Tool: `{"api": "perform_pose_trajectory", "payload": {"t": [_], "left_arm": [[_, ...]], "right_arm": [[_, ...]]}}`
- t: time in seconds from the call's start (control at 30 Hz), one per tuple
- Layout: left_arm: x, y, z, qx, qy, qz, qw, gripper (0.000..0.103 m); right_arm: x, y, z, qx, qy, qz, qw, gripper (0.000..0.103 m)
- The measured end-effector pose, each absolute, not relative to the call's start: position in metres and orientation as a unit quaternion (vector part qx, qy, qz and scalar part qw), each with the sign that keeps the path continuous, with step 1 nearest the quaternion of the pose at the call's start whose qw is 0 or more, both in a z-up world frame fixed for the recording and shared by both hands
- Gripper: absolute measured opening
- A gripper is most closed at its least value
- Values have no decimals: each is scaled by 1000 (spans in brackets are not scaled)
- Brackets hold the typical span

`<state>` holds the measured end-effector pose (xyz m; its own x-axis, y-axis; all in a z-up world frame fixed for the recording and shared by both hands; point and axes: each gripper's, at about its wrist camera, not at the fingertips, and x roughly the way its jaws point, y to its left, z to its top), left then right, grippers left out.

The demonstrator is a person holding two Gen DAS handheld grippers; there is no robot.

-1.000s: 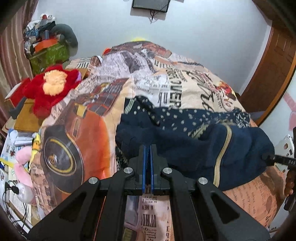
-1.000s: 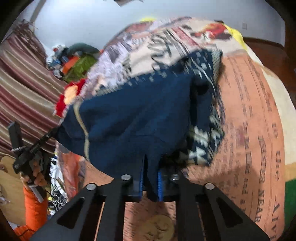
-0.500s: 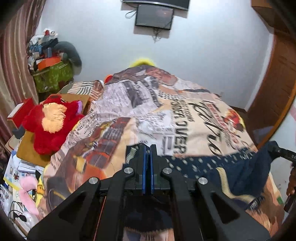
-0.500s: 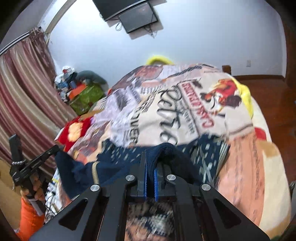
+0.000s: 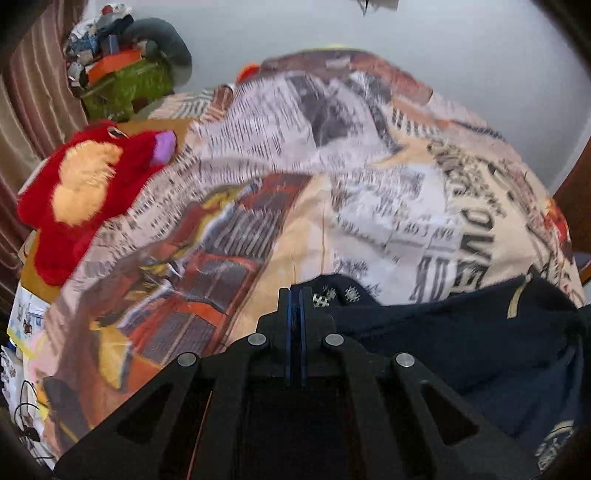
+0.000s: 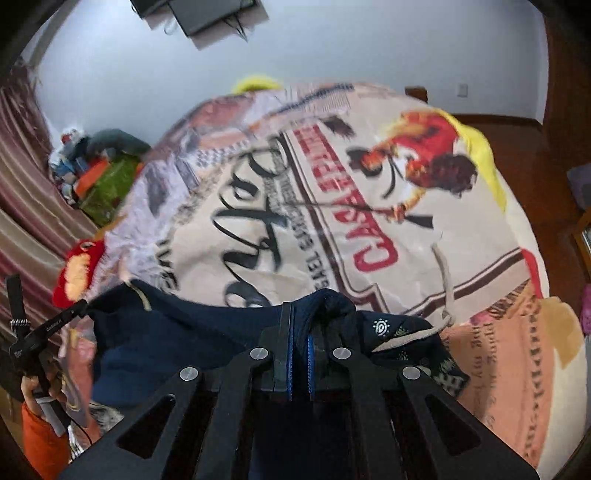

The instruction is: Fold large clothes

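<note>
**Right wrist view: garment held aloft by two corners, slip possible**

Right wrist footage shows the right tongs (image 6: 299, 354) clamped on a bunched edge of the navy garment (image 6: 177, 343), with blue pads nearly together around the cloth. The left tongs (image 5: 295, 332) are closed on another edge of the same garment (image 5: 461, 339), which is stretched between them just above the bed (image 5: 351, 206). A thin pinch could be lost if the cloth is pulled taut, and the loose hanging part may be dragged into creases when lowered. The bed is covered by a newspaper-print sheet. A red plush toy (image 5: 81, 192), a green box (image 5: 122, 92), striped curtains (image 6: 26, 192) and a wall-mounted screen (image 6: 207, 14) are seen.
</note>
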<state>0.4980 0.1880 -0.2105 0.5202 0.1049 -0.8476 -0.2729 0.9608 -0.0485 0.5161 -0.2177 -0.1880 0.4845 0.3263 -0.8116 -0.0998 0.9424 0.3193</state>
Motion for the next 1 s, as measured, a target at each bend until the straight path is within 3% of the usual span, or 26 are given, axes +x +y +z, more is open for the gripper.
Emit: {"api": "perform_pose_trajectory", "payload": {"t": [0.23, 0.6, 0.77, 0.93, 1.0], "left_arm": [[493, 205, -222, -72, 501, 143, 851, 3], [439, 200, -145, -26, 452, 111, 885, 5], [419, 171, -121, -21, 438, 63, 897, 13], [405, 132, -117, -16, 436, 1, 900, 34], [401, 118, -122, -12, 439, -18, 898, 38]], "right_arm": [[518, -224, -185, 114, 511, 148, 839, 4], [480, -235, -122, 39, 474, 120, 871, 4], [455, -222, -95, 21, 446, 146, 883, 4], [430, -184, -84, -13, 428, 192, 883, 4], [423, -168, -86, -27, 426, 209, 880, 4]]}}
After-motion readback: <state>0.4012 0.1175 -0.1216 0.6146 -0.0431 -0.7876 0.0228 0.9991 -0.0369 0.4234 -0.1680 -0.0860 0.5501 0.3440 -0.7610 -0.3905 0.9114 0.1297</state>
